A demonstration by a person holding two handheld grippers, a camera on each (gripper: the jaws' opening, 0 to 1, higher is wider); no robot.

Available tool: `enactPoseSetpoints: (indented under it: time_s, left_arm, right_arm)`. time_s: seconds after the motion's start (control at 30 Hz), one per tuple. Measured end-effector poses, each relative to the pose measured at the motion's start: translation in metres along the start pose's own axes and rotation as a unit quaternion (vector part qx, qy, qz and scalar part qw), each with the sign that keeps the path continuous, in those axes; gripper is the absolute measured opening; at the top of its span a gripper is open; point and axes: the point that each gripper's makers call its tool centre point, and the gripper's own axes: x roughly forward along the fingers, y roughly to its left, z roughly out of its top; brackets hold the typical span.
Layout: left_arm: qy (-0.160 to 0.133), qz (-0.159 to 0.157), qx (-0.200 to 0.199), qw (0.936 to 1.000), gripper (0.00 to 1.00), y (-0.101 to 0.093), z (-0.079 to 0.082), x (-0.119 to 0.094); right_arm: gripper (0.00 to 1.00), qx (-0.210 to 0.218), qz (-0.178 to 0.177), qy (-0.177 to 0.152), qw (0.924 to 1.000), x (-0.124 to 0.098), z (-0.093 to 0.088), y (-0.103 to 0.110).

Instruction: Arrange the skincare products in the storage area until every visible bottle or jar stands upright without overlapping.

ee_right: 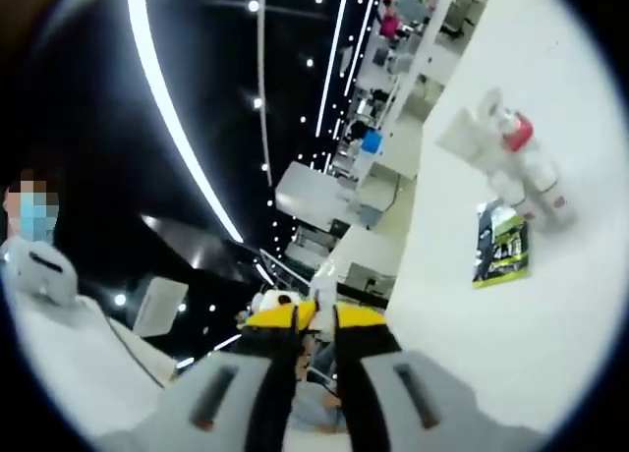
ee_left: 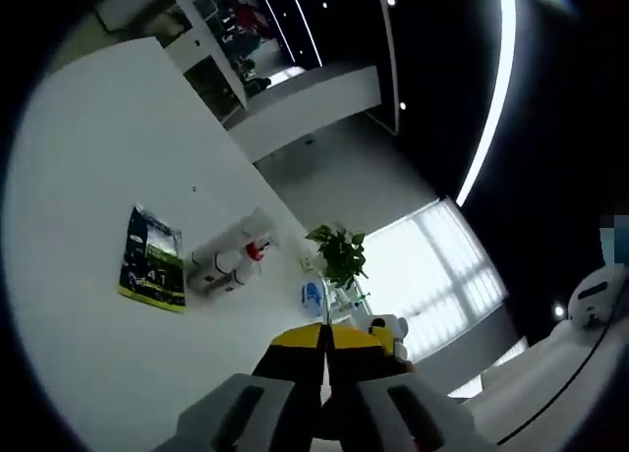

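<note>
While both cameras point up and away at walls and ceiling, the chief risk, as I judge it, is that neither tool is aimed at any storage area, so a move made from this pose would be blind and could knock bottles over.

In the left gripper view, the left gripper (ee_left: pixel 325 346) rises from the bottom with its yellow-tipped jaws pressed together, only a thin dark seam between them, and nothing held. Beyond it is a white wall (ee_left: pixel 98 177) carrying a dark poster (ee_left: pixel 152 257) and, just beside that, white cylinders with a red fitting (ee_left: pixel 231 257). A potted plant (ee_left: pixel 339 255) stands further right near a bright window (ee_left: pixel 432 265). No skincare bottle or jar can be made out here, so I cannot say where the products lie.

In the right gripper view, the right gripper (ee_right: pixel 314 324) is likewise clenched, its jaws nearly touching and empty. The same wall, poster (ee_right: pixel 501 241) and cylinders (ee_right: pixel 511 152) sit at the right, with ceiling light strips (ee_right: pixel 177 128) on the left. The products are not identifiable here either.
</note>
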Motion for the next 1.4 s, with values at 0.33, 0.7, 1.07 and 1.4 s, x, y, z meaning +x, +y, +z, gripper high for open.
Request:
enactPoseSetpoints:
  time_s: [0.33, 0.7, 1.07, 1.4]
  left_arm:
    - [0.023, 0.09, -0.011, 0.9956, 0.0, 0.074, 0.031, -0.004]
    - [0.041, 0.157, -0.034, 0.9861, 0.0, 0.139, 0.059, -0.003]
    - [0.08, 0.219, -0.039, 0.9716, 0.0, 0.195, 0.061, 0.008]
    - [0.08, 0.216, -0.047, 0.9719, 0.0, 0.22, 0.1, 0.041]
  right_arm:
    - [0.12, 0.008, -0.031, 0.012, 0.9994, -0.023, -0.01, -0.009]
    - [0.11, 0.014, -0.057, -0.004, 0.9982, -0.048, -0.012, -0.011]
    - [0.11, 0.025, -0.091, -0.041, 0.9947, -0.066, -0.005, -0.021]
    - [0.1, 0.031, -0.13, -0.053, 0.9897, -0.074, -0.006, -0.036]
